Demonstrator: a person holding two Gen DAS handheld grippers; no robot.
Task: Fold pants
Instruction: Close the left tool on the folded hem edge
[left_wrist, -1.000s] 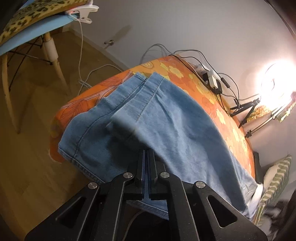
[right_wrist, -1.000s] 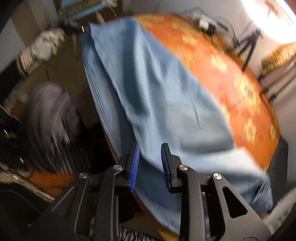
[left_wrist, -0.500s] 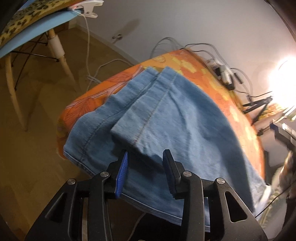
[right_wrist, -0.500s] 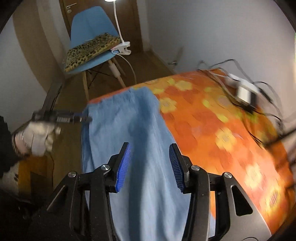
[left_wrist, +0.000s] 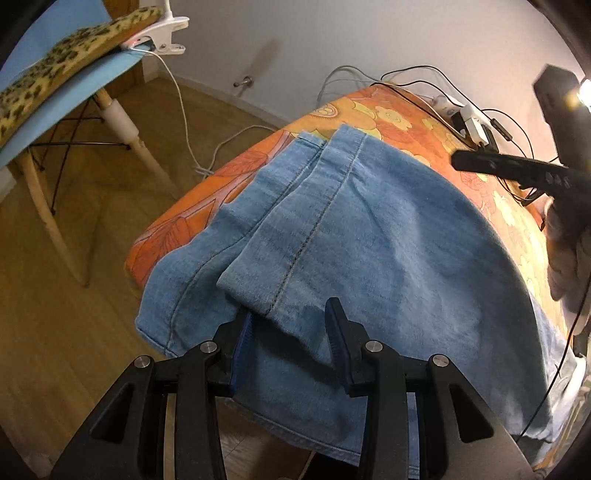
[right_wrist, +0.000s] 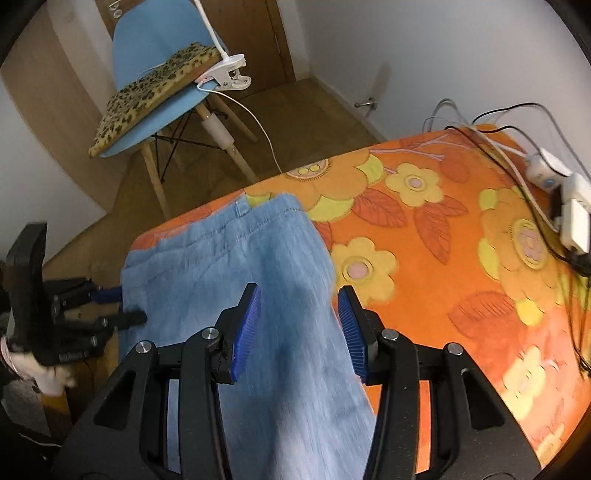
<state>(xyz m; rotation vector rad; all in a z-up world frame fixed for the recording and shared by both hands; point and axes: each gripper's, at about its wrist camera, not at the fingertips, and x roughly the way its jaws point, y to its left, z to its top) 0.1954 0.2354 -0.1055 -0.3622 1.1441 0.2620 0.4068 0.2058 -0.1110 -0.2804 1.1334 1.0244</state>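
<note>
- The blue denim pants (left_wrist: 369, 236) lie folded lengthwise on a table with an orange flowered cloth (right_wrist: 443, 229), one hem end hanging over the near edge.
- The left gripper (left_wrist: 291, 332) has just let go: its jaws stand apart around a folded leg edge, pads not pressing.
- The right gripper (right_wrist: 299, 325) hovers over the denim, jaws parted, holding nothing (the cloth beneath is blurred).
- Beyond: cables and white plugs (right_wrist: 554, 192), a blue chair (right_wrist: 155, 74) with a leopard-print cushion (right_wrist: 147, 92).

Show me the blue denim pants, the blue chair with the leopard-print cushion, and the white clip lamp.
Blue denim pants (left_wrist: 369, 240): left wrist view, middle of the folded leg.
Blue chair with the leopard-print cushion (right_wrist: 147, 37): right wrist view, backrest.
White clip lamp (right_wrist: 229, 72): right wrist view, clamp on the seat's edge.
</note>
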